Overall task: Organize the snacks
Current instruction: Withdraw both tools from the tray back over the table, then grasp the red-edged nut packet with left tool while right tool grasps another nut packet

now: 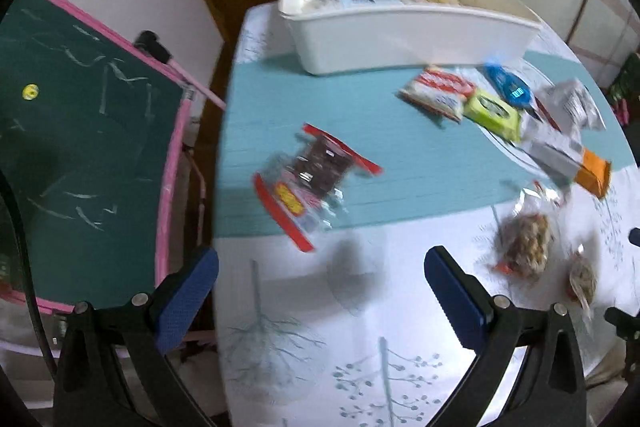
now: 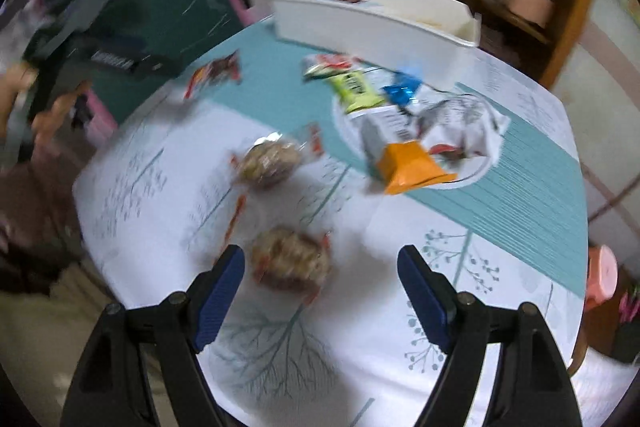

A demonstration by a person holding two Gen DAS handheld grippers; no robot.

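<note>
Both our left tongs [image 1: 321, 291] and right tongs [image 2: 321, 285] gape apart, empty, above the table [image 2: 360, 307]; white bin [image 1: 400, 39] upper centre.

Two wrist views, steeply down, near, sharing table [image 1: 360, 307] and bin [image 2: 372, 27].

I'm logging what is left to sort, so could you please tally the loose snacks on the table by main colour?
Red-edged: 2
Brown nut packs: 2
Green: 1
Blue: 1
Orange: 1
White or silver: 2
Total: 9
</note>
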